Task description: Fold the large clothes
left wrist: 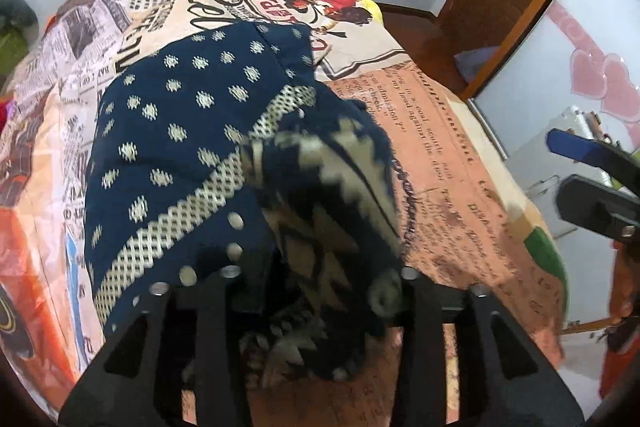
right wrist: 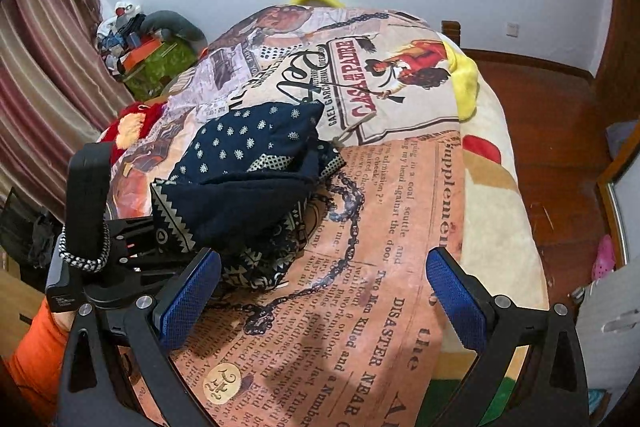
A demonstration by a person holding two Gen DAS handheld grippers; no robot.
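Blue-padded right gripper (right wrist: 324, 297) gapes wide, empty, over the newspaper-print bedspread (right wrist: 400, 227); navy dotted garment (right wrist: 248, 163) bunches at ten o'clock, draped between the left gripper's (left wrist: 316, 291) parted jaws.

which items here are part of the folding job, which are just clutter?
Job:
- navy patterned garment, bunched up on the bed
- newspaper-print bedspread, the work surface
- left hand-held gripper, at the garment's near edge
- right hand-held gripper, open over the bedspread

Lying about:
- yellow blanket
- red plush item
- green box pile
- pink slipper on the floor
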